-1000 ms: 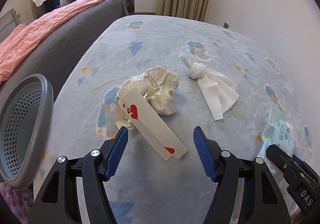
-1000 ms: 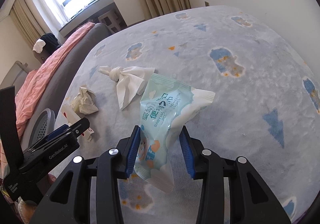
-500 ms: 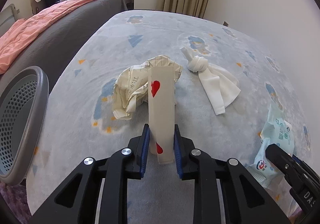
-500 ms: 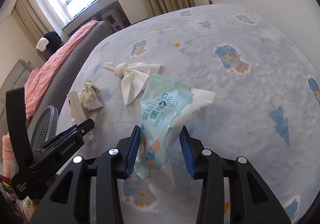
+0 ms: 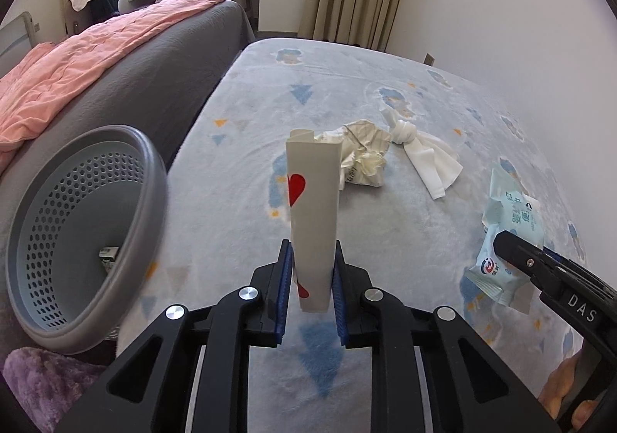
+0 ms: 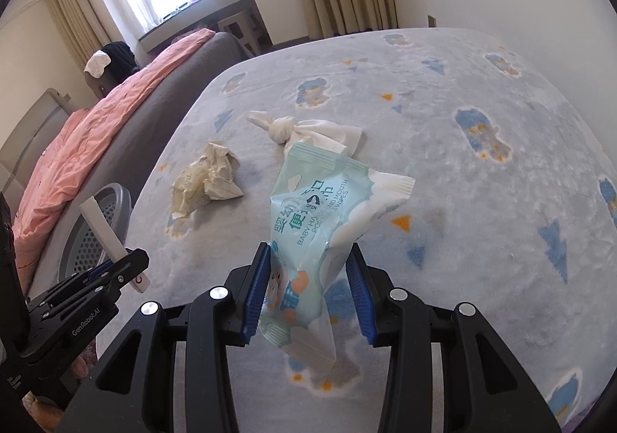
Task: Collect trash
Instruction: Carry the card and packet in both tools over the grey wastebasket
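My left gripper is shut on a folded white card with red hearts and holds it upright above the bed, right of the grey perforated basket. My right gripper is shut on a light-blue wet-wipes packet, lifted off the bed. A crumpled cream paper and a knotted white tissue lie on the blanket beyond both grippers. They also show in the right wrist view as the paper and the tissue.
The bed has a pale grey-blue patterned blanket. A small box lies in the basket. A grey bed with a pink quilt stands to the left. A white wall runs along the right. Curtains and a window are at the back.
My left gripper closed on the heart card, lifted it upright and moved left toward the basket. My right gripper keeps holding the wipes packet and rose slightly.
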### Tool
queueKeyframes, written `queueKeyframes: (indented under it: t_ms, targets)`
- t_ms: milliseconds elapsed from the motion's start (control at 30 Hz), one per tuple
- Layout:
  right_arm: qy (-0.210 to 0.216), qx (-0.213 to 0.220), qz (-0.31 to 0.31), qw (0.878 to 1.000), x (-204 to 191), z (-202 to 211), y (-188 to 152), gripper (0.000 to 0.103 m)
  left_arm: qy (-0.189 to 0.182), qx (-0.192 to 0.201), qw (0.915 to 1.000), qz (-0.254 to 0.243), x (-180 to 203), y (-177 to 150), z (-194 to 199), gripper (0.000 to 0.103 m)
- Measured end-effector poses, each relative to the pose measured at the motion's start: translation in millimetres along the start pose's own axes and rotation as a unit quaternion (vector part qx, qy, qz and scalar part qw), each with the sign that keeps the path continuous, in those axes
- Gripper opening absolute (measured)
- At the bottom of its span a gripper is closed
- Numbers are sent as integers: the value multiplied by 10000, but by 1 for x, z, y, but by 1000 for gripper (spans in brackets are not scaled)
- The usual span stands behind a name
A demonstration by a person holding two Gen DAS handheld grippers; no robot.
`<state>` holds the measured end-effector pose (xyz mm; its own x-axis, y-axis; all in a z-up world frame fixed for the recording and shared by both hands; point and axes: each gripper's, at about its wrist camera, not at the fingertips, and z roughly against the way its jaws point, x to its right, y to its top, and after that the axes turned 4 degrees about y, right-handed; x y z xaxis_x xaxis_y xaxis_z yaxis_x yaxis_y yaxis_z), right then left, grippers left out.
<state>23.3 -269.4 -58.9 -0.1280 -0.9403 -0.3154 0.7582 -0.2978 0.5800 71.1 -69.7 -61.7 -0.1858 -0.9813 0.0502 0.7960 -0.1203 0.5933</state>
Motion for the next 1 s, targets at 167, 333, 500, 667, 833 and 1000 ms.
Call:
queueKeyframes:
  t_ms: [167, 333, 500, 667, 833, 1000]
  targets:
    - [159, 22, 231, 9996, -34, 2, -1, 39, 191, 157, 9997, 89, -30, -2, 21, 19]
    - [365, 61, 455, 9983, -74, 1, 2, 39, 434, 333, 9984, 153, -63, -4, 41, 19]
    - [532, 11, 773, 9956, -118, -7, 4, 39, 603, 376, 9966, 421, -104, -7, 49, 19]
    - [678, -66, 1025, 9924, -158, -19, 4, 39, 724, 412, 9948, 593, -140, -9, 53, 19]
    - [769, -203, 1210, 9895, -193, -35, 1, 39, 849, 456, 9929, 697, -172, -9, 54, 19]
    - [849, -275, 1426, 9857, -223, -45, -2, 40, 968, 425, 9914, 767, -203, -7, 48, 19]
